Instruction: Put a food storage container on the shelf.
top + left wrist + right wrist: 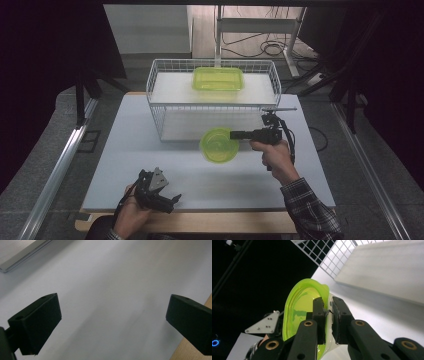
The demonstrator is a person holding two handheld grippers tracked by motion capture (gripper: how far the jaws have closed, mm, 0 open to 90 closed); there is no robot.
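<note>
Nearest the table's front edge, the left gripper [172, 200] rests low in the person's hand, jaws spread wide over the bare white table [112, 290]. Farther in, the right gripper [235, 134] is held level from a raised fist, pointing left, its jaws pinched on the rim of a round green bowl [218, 145] lifted just before the wire basket [160, 107]. Its own camera shows the clamped rim [325, 312]; overhead, a green rectangular container [218, 78] sits on the basket.
</note>
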